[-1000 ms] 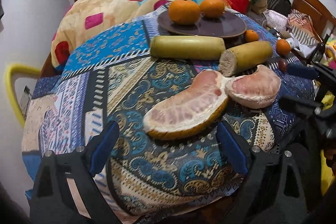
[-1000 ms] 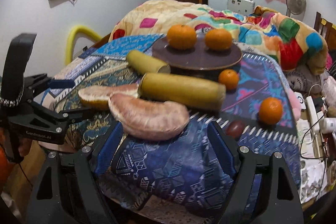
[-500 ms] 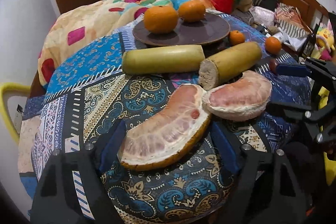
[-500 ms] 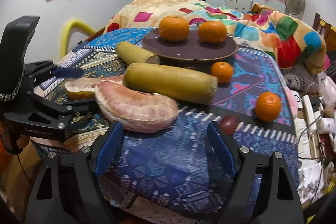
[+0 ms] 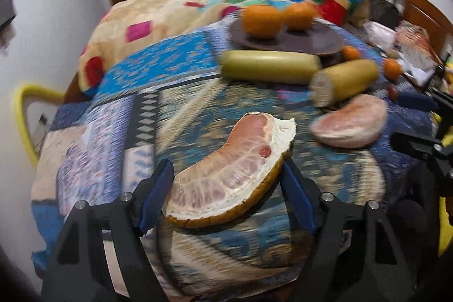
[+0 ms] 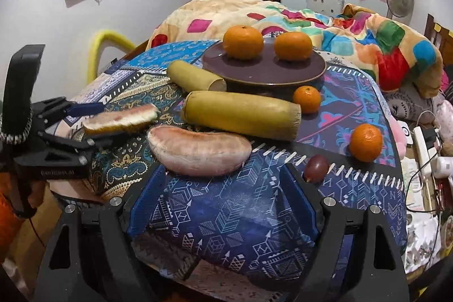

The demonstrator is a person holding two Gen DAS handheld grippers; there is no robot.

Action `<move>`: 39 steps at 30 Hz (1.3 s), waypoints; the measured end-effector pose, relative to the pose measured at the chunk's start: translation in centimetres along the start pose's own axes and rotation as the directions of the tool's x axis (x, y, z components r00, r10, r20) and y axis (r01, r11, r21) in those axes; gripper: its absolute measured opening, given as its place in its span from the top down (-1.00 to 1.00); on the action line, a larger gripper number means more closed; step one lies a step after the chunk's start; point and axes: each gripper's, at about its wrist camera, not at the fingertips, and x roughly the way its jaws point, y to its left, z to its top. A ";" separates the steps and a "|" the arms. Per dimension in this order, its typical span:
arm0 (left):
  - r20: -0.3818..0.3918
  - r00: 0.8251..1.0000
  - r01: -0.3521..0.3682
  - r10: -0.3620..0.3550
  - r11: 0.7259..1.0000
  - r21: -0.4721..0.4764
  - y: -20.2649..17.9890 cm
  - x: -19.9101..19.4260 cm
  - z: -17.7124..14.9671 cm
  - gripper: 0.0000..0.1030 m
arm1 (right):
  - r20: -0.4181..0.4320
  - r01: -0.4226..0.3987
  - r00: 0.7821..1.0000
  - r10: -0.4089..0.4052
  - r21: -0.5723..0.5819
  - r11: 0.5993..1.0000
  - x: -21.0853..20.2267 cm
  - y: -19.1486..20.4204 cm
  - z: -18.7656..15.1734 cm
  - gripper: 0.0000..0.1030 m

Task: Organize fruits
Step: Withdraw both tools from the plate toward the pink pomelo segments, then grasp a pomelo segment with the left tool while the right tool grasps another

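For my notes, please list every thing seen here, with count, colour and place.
plate: one, brown, on cloth
big oranges: two, orange, on plate
small oranges: two, orange, on cloth
stalks: two, yellow-green, before plate
peeled wedge: one, pink, before right gripper
rind wedge: one, pink, between left jaws
dark fruit: one, red, near right gripper
cloth: one, blue patterned, under everything
blanket: one, multicoloured, behind
left gripper: one, black, closing on rind wedge
right gripper: one, black, open, empty

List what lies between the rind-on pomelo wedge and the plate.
One stalk lies crosswise just in front of the plate, between it and the wedge. A second stalk lies to its right.
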 end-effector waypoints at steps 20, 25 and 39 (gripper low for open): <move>-0.041 0.999 -0.008 0.017 0.982 0.190 -5.2 3.1 6.0 -0.63 | 0.001 0.094 0.996 -0.094 0.012 0.995 -0.5 -2.7 -0.6 -0.57; -0.028 0.999 -0.017 0.025 0.968 0.249 -6.0 3.1 5.3 -0.63 | 0.008 0.095 0.995 -0.095 0.010 0.995 0.0 -2.8 -0.4 -0.57; -0.009 0.994 0.106 -0.107 0.967 0.232 -8.3 -0.3 1.4 -0.62 | 0.012 0.171 0.985 -0.171 -0.023 0.985 0.5 -3.1 0.5 -0.56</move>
